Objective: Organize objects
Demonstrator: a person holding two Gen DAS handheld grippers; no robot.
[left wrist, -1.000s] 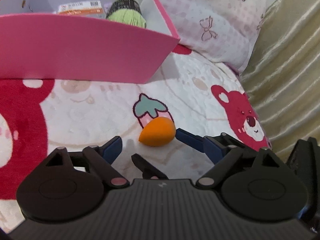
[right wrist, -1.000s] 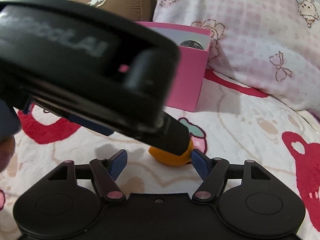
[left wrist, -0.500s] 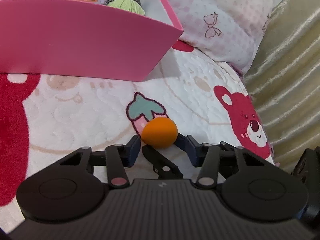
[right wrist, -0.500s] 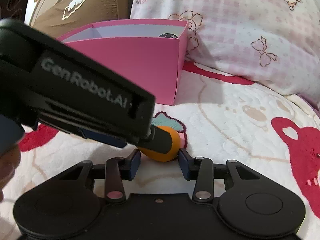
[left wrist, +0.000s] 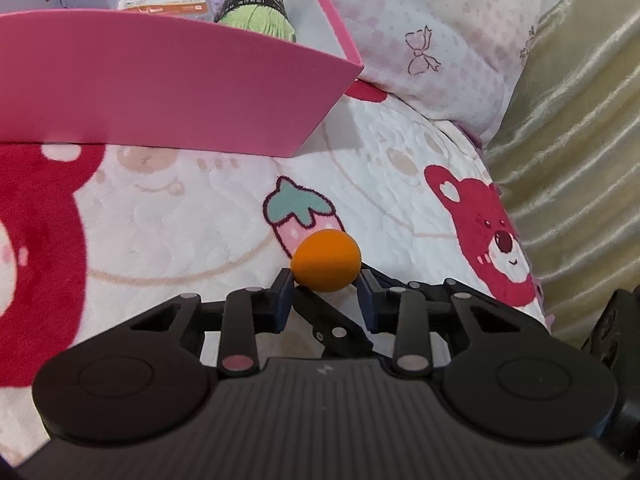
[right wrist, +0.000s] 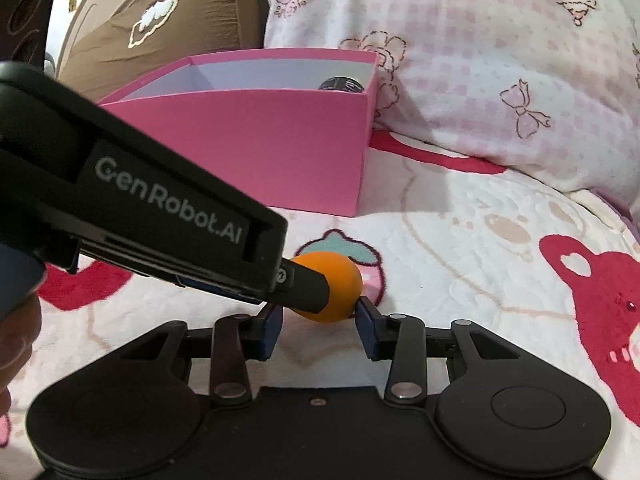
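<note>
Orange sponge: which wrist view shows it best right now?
The left wrist view: the orange sponge shows nearly whole on the blanket. In the right wrist view, the left hand-held gripper crosses in front and hides the sponge's left part.

Both views are bright and evenly lit by soft, diffuse light, with colours vivid and no harsh glare. A faint soft shadow lies on the blanket [left wrist: 168, 216] beside the pink box [left wrist: 168, 88]. The curtain [left wrist: 580, 168] shows pale sheen along its folds. Fisheye distortion bends straight edges and stretches the corners. The near black housing of the left tool [right wrist: 280, 280] looms large but stays fairly sharp
</note>
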